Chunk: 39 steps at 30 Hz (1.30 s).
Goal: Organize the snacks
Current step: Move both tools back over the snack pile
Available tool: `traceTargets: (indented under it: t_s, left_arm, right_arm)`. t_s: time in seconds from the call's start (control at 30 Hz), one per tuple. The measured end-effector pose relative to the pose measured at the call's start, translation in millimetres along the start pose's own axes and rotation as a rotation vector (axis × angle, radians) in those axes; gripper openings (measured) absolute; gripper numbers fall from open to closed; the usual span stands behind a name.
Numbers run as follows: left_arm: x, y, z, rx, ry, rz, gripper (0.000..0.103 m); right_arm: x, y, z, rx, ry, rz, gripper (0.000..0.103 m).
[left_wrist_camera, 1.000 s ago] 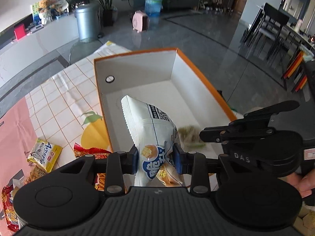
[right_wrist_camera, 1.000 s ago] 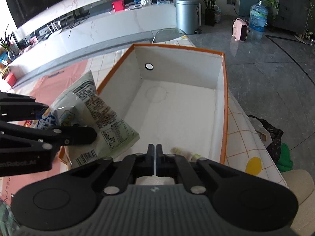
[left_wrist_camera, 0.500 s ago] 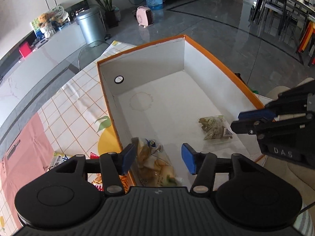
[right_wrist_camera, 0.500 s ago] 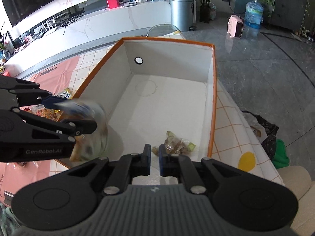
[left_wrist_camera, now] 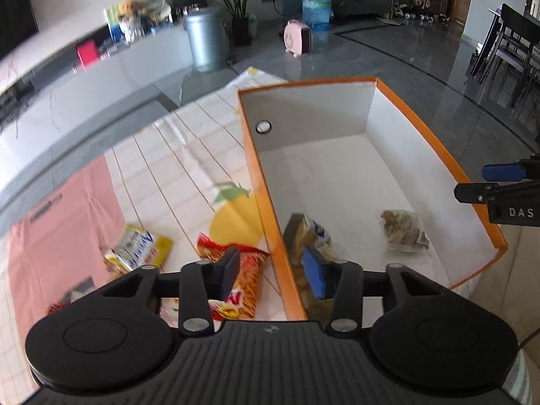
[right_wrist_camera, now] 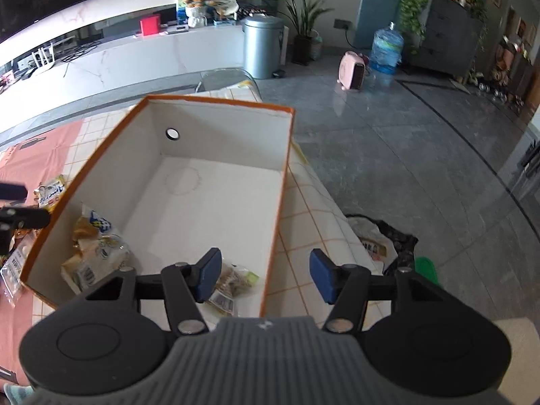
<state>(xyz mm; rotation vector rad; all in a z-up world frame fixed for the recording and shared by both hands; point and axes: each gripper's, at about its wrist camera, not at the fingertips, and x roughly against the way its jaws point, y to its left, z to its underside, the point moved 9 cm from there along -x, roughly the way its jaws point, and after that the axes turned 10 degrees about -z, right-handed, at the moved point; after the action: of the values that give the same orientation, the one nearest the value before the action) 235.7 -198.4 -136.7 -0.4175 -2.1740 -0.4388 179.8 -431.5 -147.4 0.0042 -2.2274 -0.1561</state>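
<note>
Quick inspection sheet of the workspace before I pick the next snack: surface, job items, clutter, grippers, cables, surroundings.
Surface: checked tablecloth with a pink mat.
Job's things: orange box holds a white snack bag and a small clear packet; red snack bag and yellow packet lie outside on the cloth.
Clutter: nothing seen.
Grippers: left gripper open, empty; right gripper open, empty, jaws just opened.
Cables: nothing seen on the table.
Surroundings: metal bin, water jug, pink heater.

Left view: yellow packet (left_wrist_camera: 138,253) motion-blurred, print unreadable. Red packet (left_wrist_camera: 236,280) partly behind left tongs (left_wrist_camera: 271,271). Right view: packets at left edge (right_wrist_camera: 11,270) cut off.
</note>
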Motion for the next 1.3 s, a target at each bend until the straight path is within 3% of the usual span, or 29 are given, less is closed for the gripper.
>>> traceTargets:
  t_s: [0.07, 0.1, 0.13, 0.17, 0.33, 0.77, 0.83, 0.87, 0.93, 1.0, 1.1, 1.2, 1.3]
  left_arm:
    - [-4.2, 0.1, 4.9, 0.016, 0.022, 0.017, 0.028]
    - [-4.7, -0.8, 5.2, 0.024, 0.023, 0.031, 0.024]
    - [-3.7, -1.8, 7.4, 0.031, 0.022, 0.051, 0.013]
    - [-2.0, -3.9, 10.3, 0.035, 0.021, 0.070, 0.007]
    - [4.0, -7.9, 16.1, 0.042, 0.031, 0.068, 0.007]
    - [27.7, -6.1, 44.9, 0.160, 0.089, 0.121, 0.012]
    - [31.7, -2.5, 44.0, 0.173, 0.092, 0.129, 0.017]
    - [35.6, 0.9, 44.1, 0.177, 0.089, 0.124, 0.022]
    - [46.3, 9.9, 44.5, 0.180, 0.065, 0.101, 0.024]
    - [59.6, 22.7, 45.6, 0.182, 0.038, 0.075, 0.028]
    - [78.1, 41.8, 49.9, 0.187, 0.016, 0.055, 0.031]
    - [95.0, 63.1, 55.6, 0.176, -0.002, 0.018, 0.035]
    - [111.1, 84.1, 63.8, 0.169, -0.018, -0.011, 0.039]
  right_arm:
    - [-4.6, -1.6, 4.0, -0.005, 0.014, -0.003, 0.037]
    - [-6.9, -1.7, 5.3, -0.006, 0.020, -0.008, 0.023]
    - [-8.9, -1.1, 6.4, -0.007, 0.025, -0.017, 0.010]
    - [-10.2, -0.2, 7.0, -0.007, 0.028, -0.026, 0.007]
    - [-13.6, -0.1, 3.8, -0.009, 0.026, -0.025, 0.002]
    - [-24.0, 11.1, -8.3, 0.037, 0.036, -0.010, 0.002]
    - [-21.5, 13.3, -10.3, 0.049, 0.029, 0.005, 0.003]
    - [-17.4, 15.1, -12.2, 0.057, 0.013, 0.019, 0.005]
    - [-7.1, 20.1, -17.8, 0.082, -0.017, 0.043, 0.021]
    - [7.3, 30.8, -21.9, 0.106, -0.054, 0.040, 0.027]
    - [25.8, 54.6, -22.3, 0.129, -0.090, -0.004, 0.030]
    - [42.2, 81.3, -20.1, 0.125, -0.123, -0.059, 0.041]
    - [54.6, 111.6, -15.1, 0.112, -0.149, -0.139, 0.042]
